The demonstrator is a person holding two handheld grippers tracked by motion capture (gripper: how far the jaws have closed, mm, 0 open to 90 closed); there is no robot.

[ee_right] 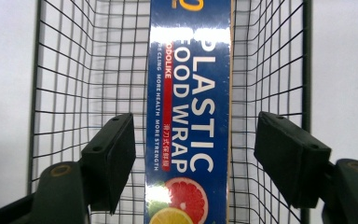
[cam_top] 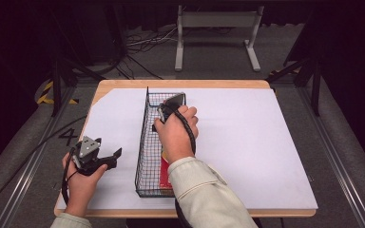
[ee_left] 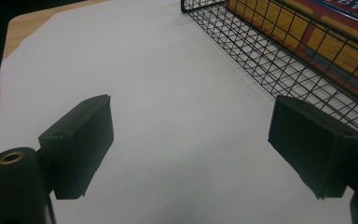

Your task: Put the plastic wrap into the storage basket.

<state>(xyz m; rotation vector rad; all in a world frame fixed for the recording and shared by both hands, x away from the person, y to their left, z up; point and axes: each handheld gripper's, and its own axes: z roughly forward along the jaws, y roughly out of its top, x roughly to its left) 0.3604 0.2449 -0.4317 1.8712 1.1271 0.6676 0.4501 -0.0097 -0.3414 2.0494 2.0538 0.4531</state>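
A long black wire basket (cam_top: pixel 142 142) stands on the white sheet, left of the middle. Inside it lies a blue plastic wrap box (ee_right: pixel 191 116), flat along the basket's length; its red and yellow side (cam_top: pixel 164 173) shows at the near end. My right gripper (cam_top: pixel 172 102) hangs over the far half of the basket, pointing down. Its jaws stand open (ee_right: pixel 196 158), one on each side of the box, with clear gaps to it. My left gripper (cam_top: pixel 108 148) rests open over the sheet just left of the basket (ee_left: pixel 261 60), and nothing is between its jaws (ee_left: pixel 191 144).
The white sheet (cam_top: pixel 247 142) covers most of the wooden table (cam_top: pixel 185 83). To the right of the basket the sheet is bare. A grey metal stand (cam_top: pixel 216 21) and cables lie on the floor beyond the far edge.
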